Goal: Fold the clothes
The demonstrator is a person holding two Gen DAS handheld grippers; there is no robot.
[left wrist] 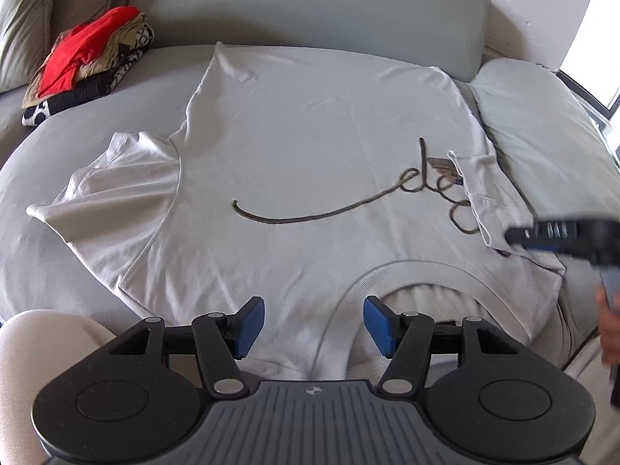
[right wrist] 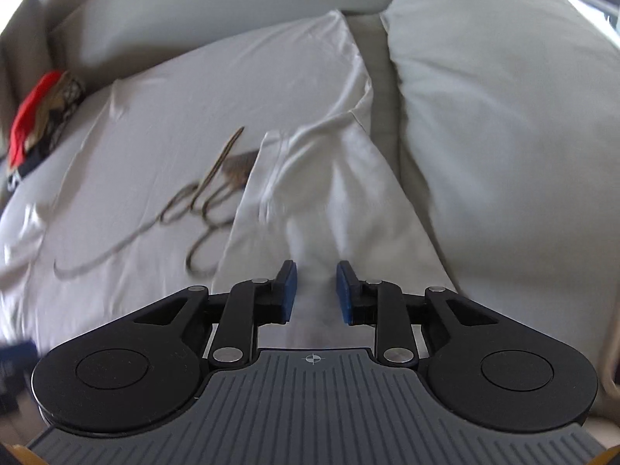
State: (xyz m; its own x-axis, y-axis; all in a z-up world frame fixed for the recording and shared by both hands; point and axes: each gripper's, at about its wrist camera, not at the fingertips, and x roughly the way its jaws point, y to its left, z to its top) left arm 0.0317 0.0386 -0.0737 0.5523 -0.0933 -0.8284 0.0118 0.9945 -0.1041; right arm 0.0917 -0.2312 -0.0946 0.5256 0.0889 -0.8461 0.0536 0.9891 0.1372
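Sofa seat (left wrist: pixel 128 89): far left, a stack of folded clothes (left wrist: pixel 83 64), red piece on top, black-and-white patterned pieces beneath. No bins or baskets; the cushion holds everything.

White T-shirt (left wrist: pixel 302 135) lies spread face-up across the seat, neckline nearest, brown script lettering (left wrist: pixel 348 201) across the chest. Its right sleeve (left wrist: pixel 480 190) is folded inward over the end of the lettering.

Left gripper (left wrist: pixel 314 325) hangs over the collar, jaws wide apart, nothing between the pads.

Left view alone shows the flat left sleeve (left wrist: pixel 112 178) and the right gripper (left wrist: pixel 562 238) blurred at the frame edge.

Right view alone shows the big pillow (right wrist: pixel 503 124) beside the shirt. Right gripper's jaws stand narrowly parted above the folded sleeve, pads clear of cloth.
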